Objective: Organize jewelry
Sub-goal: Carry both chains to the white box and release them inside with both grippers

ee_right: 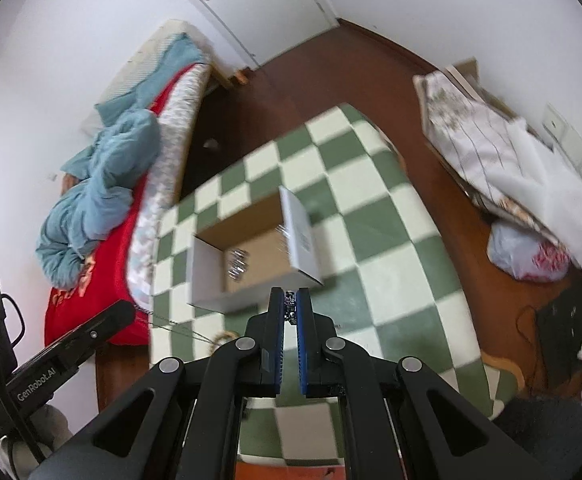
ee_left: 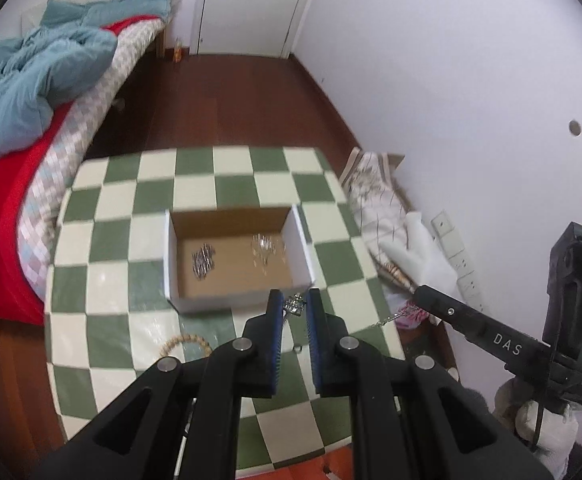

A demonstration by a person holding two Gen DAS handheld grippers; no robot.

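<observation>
Landmark: the box [ee_left: 235,258], an open cardboard tray with white outer walls, standing on the green-and-cream checked table [ee_left: 103,240].

Pose. Both tools are raised above the table and angled steeply down toward the near wall of the box. In the left wrist view the left tool [ee_left: 296,304] hangs just short of the box's near right corner. The right tool [ee_left: 423,294] enters from the right of the box, past the table's right edge; a gloved hand shows only in part behind its body. In the right wrist view the right tool [ee_right: 289,304] points at the box's near wall.

Containers. The box holds two small heaps of jewelry: a dark metal cluster [ee_left: 203,260] on its left floor and a pale, glinting cluster [ee_left: 265,248] toward its right. Both are blurred, and the pieces cannot be identified.

Tools. The left tool is nearly closed, its blue pads pinching one end of a silver chain [ee_left: 295,305]. The chain runs in the air from there, right of the box, to the tip of the right tool. The right tool is likewise nearly closed, gripping the chain's other end.

Near side of the box, on the table: a beaded bracelet [ee_left: 185,342] and a small ring [ee_left: 297,348], both loose.
</observation>
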